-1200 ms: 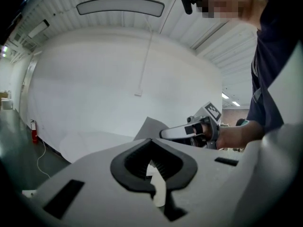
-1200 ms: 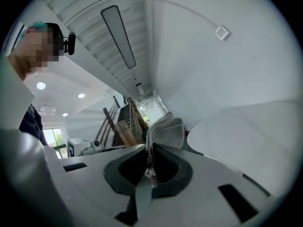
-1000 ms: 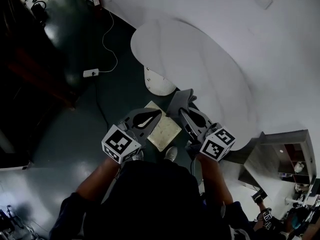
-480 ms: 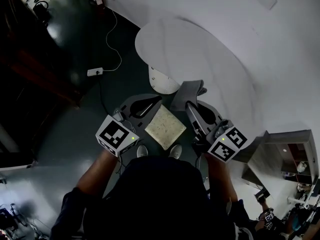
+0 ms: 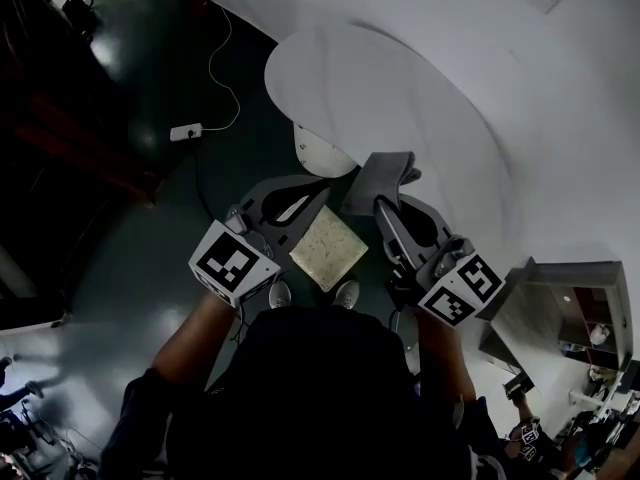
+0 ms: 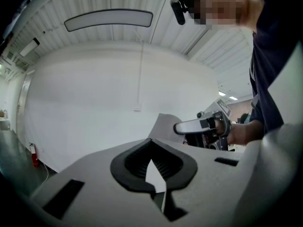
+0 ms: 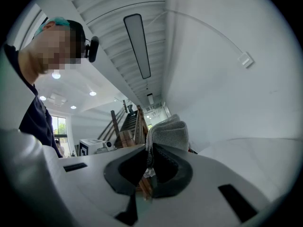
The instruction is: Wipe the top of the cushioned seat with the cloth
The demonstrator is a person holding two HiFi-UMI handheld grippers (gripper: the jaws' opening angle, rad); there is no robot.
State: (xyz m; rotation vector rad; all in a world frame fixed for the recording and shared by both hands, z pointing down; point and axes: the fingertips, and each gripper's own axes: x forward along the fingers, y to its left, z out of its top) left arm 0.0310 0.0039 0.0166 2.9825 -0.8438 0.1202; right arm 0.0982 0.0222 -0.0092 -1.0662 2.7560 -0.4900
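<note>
The cloth point(image 7: 169, 132) is gripped in the clenched jaws of the right gripper point(image 7: 150, 151), with its folded bulk standing out beyond the jaw tips. The left gripper point(image 6: 152, 148) is held with its jaws closed on nothing. The cushioned seat point(image 5: 328, 248) is seen below and between both pairs of jaws, apart from the cloth.

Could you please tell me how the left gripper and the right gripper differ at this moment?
1. The right gripper is shut on the grey cloth; the left gripper has its jaws together with nothing between them.
2. In the head view, the right gripper is at the right of the cushioned seat and the left gripper is at its left.
Both carry a marker cube and point forward.
</note>
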